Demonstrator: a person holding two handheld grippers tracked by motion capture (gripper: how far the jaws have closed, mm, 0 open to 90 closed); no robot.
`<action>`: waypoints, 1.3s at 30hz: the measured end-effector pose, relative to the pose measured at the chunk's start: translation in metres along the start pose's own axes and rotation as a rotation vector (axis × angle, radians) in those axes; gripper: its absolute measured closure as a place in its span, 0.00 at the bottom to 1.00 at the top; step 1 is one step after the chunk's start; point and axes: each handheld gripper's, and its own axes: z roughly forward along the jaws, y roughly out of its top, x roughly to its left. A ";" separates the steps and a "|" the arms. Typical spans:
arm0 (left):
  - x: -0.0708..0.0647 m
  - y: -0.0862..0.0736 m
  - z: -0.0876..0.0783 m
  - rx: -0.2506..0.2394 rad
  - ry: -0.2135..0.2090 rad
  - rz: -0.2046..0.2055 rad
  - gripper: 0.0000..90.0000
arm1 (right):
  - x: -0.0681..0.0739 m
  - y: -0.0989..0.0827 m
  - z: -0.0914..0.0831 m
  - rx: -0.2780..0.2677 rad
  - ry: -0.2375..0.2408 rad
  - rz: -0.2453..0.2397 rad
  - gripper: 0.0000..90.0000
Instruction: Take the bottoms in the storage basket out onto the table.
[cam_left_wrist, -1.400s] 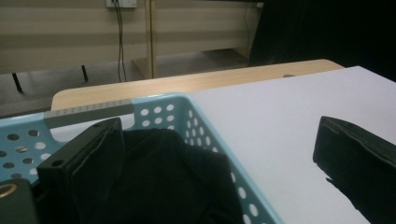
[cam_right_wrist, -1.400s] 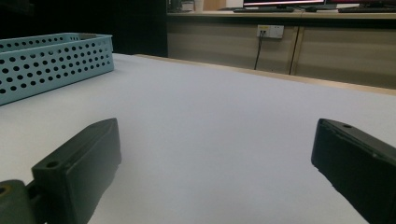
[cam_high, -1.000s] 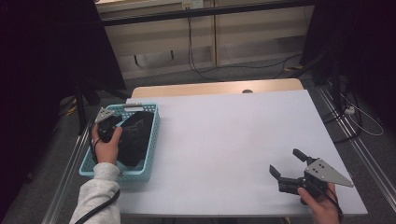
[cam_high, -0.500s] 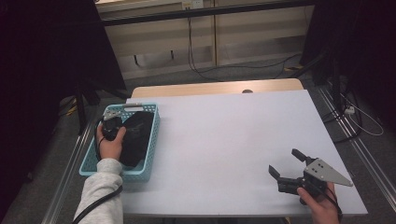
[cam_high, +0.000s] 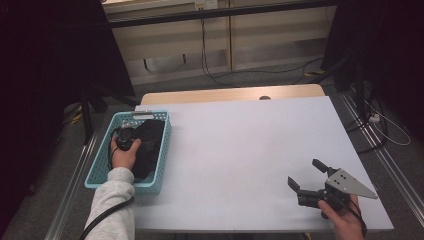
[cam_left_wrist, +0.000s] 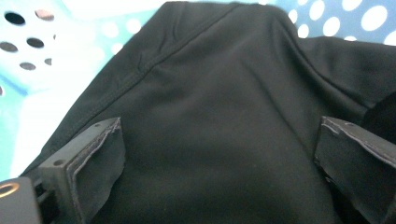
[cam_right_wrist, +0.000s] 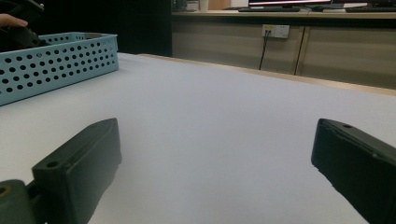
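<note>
A black garment (cam_high: 151, 142) lies folded inside a teal perforated basket (cam_high: 102, 157) at the table's left edge. My left gripper (cam_high: 133, 135) is down in the basket, held by a hand in a grey sleeve. In the left gripper view its jaws stand wide apart, open (cam_left_wrist: 219, 158), right over the black garment (cam_left_wrist: 224, 102), with nothing pinched between the pads (cam_left_wrist: 95, 161). My right gripper (cam_high: 303, 171) rests low near the table's front right corner, open and empty (cam_right_wrist: 215, 163).
The white table top (cam_high: 240, 150) stretches between basket and right gripper. The basket's holed wall (cam_right_wrist: 56, 60) shows far left in the right gripper view. Behind the table are a wooden strip, cables on the floor and a dark stand at left.
The left hand has shifted slightly right and deeper into the basket, onto the garment. The right gripper has stayed put.
</note>
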 end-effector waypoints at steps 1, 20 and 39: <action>0.000 -0.001 0.001 0.013 0.004 0.003 0.03 | 0.000 0.000 0.000 0.000 0.000 0.000 0.01; -0.003 -0.010 0.012 0.086 0.032 -0.064 0.00 | 0.001 0.000 0.002 0.001 0.022 0.017 0.01; -0.020 -0.002 0.007 0.123 -0.045 -0.142 0.49 | 0.002 0.001 0.002 0.000 0.023 0.011 0.02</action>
